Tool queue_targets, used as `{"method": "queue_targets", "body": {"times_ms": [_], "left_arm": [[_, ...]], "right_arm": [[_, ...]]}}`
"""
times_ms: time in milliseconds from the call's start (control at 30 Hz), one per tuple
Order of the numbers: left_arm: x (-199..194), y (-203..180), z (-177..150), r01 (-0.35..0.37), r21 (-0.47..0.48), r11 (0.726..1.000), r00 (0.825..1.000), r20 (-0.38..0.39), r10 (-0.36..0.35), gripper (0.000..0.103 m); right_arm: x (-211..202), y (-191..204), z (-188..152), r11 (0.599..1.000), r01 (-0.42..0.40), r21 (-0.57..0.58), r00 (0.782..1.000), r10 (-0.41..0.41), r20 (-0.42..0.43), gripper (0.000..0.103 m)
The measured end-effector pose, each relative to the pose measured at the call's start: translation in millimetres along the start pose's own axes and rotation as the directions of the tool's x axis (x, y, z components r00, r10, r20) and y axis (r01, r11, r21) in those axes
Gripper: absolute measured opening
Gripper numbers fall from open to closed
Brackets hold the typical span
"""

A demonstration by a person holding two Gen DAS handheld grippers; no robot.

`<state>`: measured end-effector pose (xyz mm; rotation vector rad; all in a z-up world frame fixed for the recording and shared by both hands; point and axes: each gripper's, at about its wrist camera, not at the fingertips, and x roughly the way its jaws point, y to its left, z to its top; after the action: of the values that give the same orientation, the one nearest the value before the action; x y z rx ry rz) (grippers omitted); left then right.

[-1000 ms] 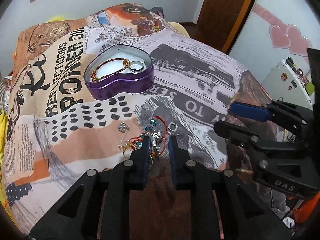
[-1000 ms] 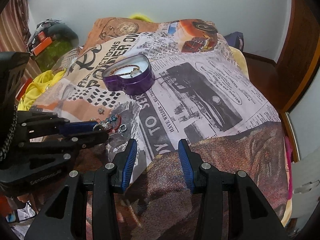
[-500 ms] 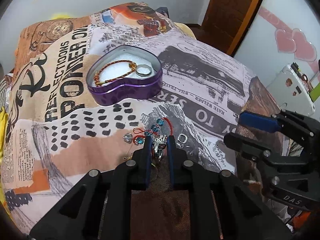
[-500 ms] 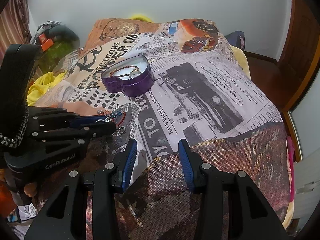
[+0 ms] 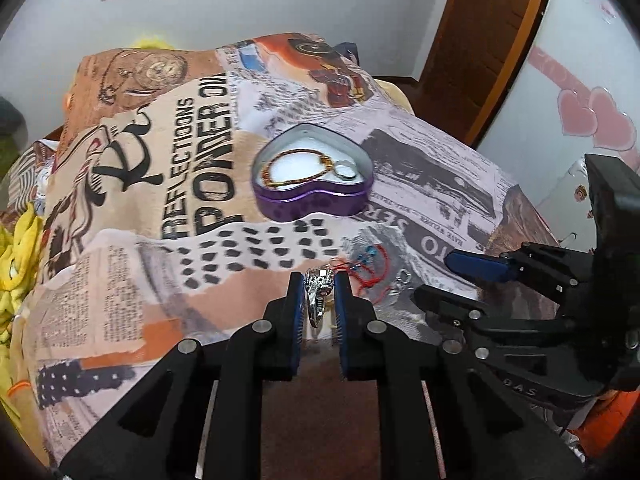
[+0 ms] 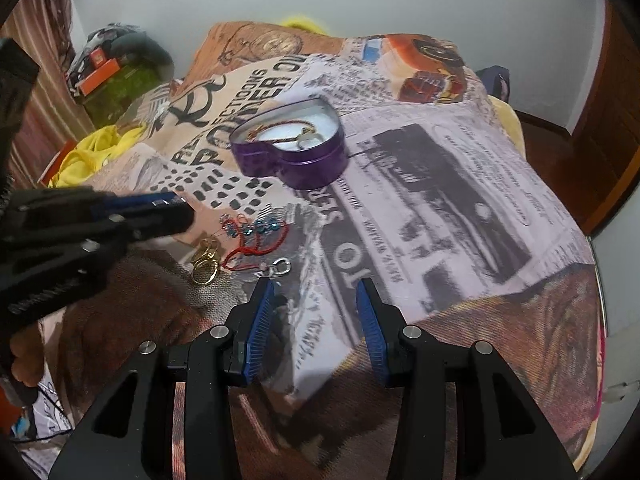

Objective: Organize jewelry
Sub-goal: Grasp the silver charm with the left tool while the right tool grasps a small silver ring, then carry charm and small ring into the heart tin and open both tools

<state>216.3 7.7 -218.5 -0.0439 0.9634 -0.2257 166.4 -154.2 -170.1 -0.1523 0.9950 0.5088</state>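
My left gripper (image 5: 318, 280) is shut on a silver ring (image 5: 317, 286), held just above the printed blanket. A purple heart-shaped tin (image 5: 320, 196) lies beyond it, holding a beaded bracelet (image 5: 298, 168) and a ring (image 5: 346, 171). On the blanket by the left gripper remain a red cord with blue beads (image 6: 256, 240), a gold ring (image 6: 206, 266) and a small silver clasp (image 6: 282, 267). My right gripper (image 6: 316, 304) is open, nothing between its fingers, hovering near the clasp. In the right wrist view the tin (image 6: 304, 160) sits further back and the left gripper (image 6: 176, 208) comes in from the left.
The printed blanket (image 5: 160, 208) covers a bed. Yellow cloth (image 6: 92, 158) and clutter (image 6: 116, 76) lie at the far left. A wooden door (image 5: 480, 52) stands at the back right, and a wall with pink hearts (image 5: 592, 120) at the right.
My left gripper closed on the silver ring in the jewelry pile and lifted it off the blanket, toward the tin. The right gripper drifted slightly closer to the pile, still open.
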Motion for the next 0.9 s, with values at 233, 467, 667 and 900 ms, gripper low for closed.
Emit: {"method": "queue_targets", "body": {"times_ms": [233, 467, 667, 900], "left_arm": [[0.7, 5.7, -3.8, 0.005, -0.01, 1.0, 1.0, 0.001, -0.005, 0.014], [-3.4, 6.1, -3.3, 0.011, -0.018, 1.0, 1.0, 0.01, -0.011, 0.014], [-10.5, 6.1, -0.8, 0.008, -0.019, 1.0, 1.0, 0.024, -0.007, 0.014], [-21.9, 1.8, 5.8, 0.002, -0.009, 1.0, 0.999, 0.053, -0.001, 0.014]], "right_arm": [[8.2, 14.6, 1.0, 0.996, 0.023, -0.083, 1.0, -0.023, 0.009, 0.035], [13.0, 14.6, 5.0, 0.995, 0.027, -0.099, 1.0, -0.026, 0.011, 0.01], [6.4, 14.8, 4.0, 0.995, 0.028, -0.099, 1.0, -0.027, 0.012, 0.008], [-9.1, 11.3, 7.0, 0.997, 0.03, -0.075, 0.999, -0.027, 0.046, 0.008]]}}
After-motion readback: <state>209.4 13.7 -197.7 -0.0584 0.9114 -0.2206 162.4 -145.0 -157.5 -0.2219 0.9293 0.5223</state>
